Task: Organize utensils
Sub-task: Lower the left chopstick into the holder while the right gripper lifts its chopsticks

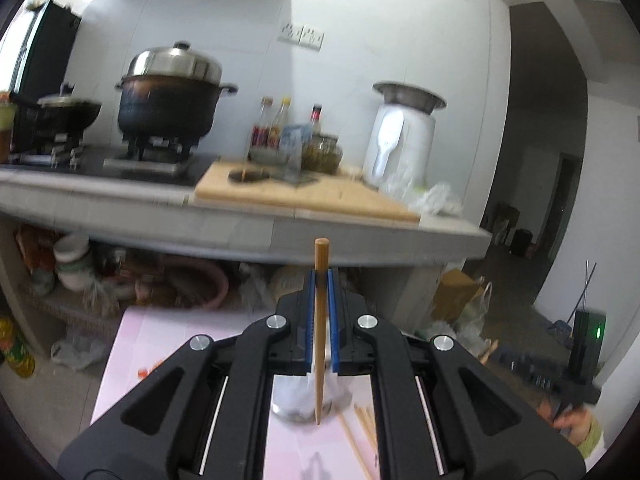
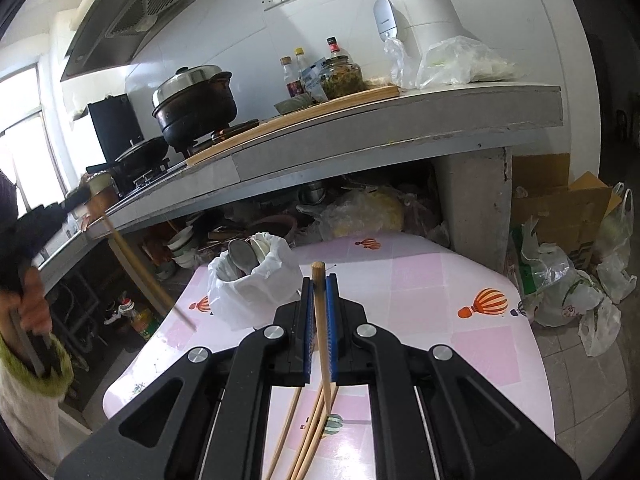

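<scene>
We see a pale wooden chopstick [image 1: 320,320], round-ended and slim, pinched upright in the centre of the frame by our left gripper [image 1: 320,280], its blue pads closed on it. Our right gripper [image 2: 319,285] aims slightly downward over the pink table [image 2: 460,344] and is likewise clamped on a second chopstick [image 2: 322,332]. More loose chopsticks [image 2: 308,440] lie on the table below the jaws, lower centre

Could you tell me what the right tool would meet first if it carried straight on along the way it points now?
Probably the white plastic bag of dishes on the pink table. It sits just ahead and slightly left of the right tool, which is shut on a chopstick. Depth is unclear; it might pass beside it.
</scene>
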Demonstrator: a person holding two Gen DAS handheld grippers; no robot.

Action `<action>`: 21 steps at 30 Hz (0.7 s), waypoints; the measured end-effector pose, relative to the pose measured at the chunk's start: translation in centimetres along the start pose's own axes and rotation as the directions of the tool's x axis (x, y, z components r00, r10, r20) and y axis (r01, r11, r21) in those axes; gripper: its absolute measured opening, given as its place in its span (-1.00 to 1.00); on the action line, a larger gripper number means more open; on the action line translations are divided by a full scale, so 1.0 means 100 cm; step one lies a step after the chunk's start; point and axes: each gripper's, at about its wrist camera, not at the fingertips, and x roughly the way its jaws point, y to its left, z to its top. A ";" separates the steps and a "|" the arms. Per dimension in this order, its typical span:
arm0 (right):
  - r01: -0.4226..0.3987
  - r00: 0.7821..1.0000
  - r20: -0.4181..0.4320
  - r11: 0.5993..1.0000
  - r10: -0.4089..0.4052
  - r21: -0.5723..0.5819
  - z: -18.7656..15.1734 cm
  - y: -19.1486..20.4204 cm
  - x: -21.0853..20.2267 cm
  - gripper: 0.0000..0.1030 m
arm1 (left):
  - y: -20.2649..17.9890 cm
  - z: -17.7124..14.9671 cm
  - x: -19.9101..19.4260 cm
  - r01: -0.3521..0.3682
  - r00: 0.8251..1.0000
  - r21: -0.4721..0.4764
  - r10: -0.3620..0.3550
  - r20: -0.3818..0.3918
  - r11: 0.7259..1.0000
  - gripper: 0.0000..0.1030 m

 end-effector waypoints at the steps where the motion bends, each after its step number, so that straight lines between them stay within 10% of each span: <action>1: -0.002 1.000 -0.001 1.000 0.002 0.002 0.000 -0.001 0.000 -0.88 | -0.002 0.008 0.004 0.002 1.000 0.002 -0.002 0.014 1.000 -0.90; 21: -0.011 0.999 -0.040 1.000 0.012 0.027 -0.002 -0.012 0.016 -0.88 | 0.009 0.007 0.138 -0.085 0.994 0.086 0.090 -0.057 0.993 -0.90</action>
